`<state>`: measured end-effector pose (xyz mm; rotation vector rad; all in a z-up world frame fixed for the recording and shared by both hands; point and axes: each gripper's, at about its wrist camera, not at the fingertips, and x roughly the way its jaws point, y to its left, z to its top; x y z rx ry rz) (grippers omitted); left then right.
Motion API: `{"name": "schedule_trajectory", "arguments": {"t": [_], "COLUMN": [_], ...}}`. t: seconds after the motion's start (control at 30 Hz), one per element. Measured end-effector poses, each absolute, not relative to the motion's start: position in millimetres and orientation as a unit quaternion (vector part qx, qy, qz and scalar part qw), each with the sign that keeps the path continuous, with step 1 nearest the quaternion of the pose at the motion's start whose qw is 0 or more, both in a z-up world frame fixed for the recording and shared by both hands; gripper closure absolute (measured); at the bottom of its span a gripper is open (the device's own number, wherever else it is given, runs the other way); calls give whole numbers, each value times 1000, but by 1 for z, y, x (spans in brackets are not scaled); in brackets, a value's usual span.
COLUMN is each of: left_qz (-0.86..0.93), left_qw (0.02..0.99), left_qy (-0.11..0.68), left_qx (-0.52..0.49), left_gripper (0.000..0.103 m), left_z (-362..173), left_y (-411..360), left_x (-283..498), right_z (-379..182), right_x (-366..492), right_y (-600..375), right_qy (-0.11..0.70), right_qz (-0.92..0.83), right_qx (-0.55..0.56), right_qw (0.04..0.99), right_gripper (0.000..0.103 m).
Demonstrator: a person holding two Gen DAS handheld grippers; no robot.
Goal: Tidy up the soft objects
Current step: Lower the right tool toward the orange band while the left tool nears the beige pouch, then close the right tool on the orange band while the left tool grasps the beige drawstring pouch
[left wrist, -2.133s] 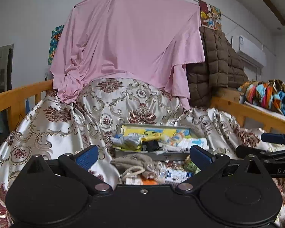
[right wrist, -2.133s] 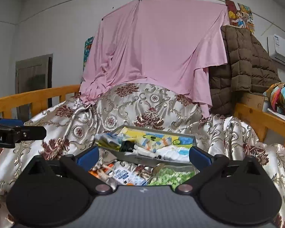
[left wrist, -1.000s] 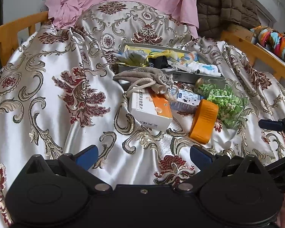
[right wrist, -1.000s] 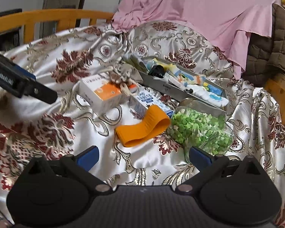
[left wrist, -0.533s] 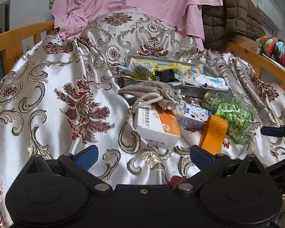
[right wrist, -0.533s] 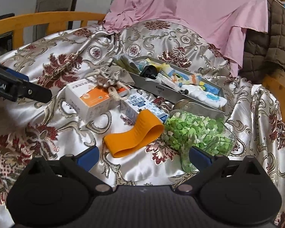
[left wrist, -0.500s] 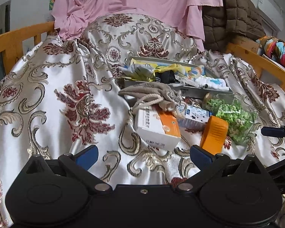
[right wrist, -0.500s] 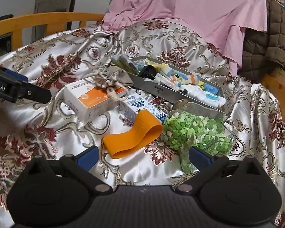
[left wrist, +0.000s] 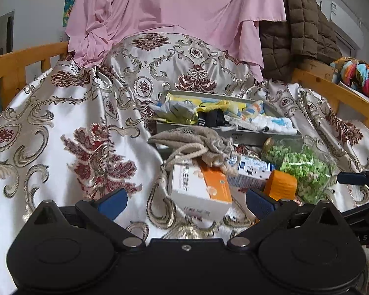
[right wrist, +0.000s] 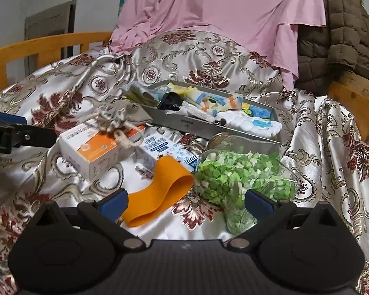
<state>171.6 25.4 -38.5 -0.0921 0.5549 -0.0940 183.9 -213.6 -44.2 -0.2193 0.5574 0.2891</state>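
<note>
We have 2 fisheye views, 1 from each handheld gripper, both looking forward along its 2 fingers and slightly down at a bed. Our left view sits low and near, facing the white and orange box (left wrist: 200,186) head on, with the grey tray (left wrist: 258,137) beyond it and pink cloth (left wrist: 174,5) behind. Our right view sits beside it, further right, facing the orange band (right wrist: 160,189) and the green jar (right wrist: 243,179) up close. Both views share the box (right wrist: 98,147), tray (right wrist: 209,125), band (left wrist: 281,184) and jar (left wrist: 305,169). Each view catches the other gripper at its edge: right gripper (left wrist: 356,179) in ours left, left gripper (right wrist: 17,132) in ours right.
</note>
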Motion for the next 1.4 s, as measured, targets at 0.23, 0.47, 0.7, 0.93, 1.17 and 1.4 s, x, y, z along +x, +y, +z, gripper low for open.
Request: {"name": "schedule_trajectory", "arguments": {"t": [0.23, 0.47, 0.7, 0.93, 1.17, 1.4], "left_qz": [-59, -80, -97, -96, -99, -115], "left_qw": [965, 969, 968, 972, 971, 972], "left_qy": [254, 231, 231, 216, 216, 197], "left_qx": [-17, 26, 16, 17, 26, 53], "left_gripper": [1, 1, 1, 1, 1, 1], "left_z": [-42, -45, -54, -60, -66, -68], "left_y": [14, 4, 0, -3, -4, -11], "left_x": [190, 211, 241, 253, 262, 261], "right_z": [-50, -58, -65, -69, -72, -73], "right_x": [199, 209, 210, 216, 227, 230], "right_y": [-212, -201, -192, -186, -187, -185], "right_qy": [269, 251, 237, 230, 234, 220], "right_qz": [135, 147, 160, 166, 166, 172], "right_qx": [-116, -156, -187, -195, -181, -187], "right_qw": [947, 944, 940, 939, 941, 942], "right_gripper": [0, 0, 0, 0, 0, 6]}}
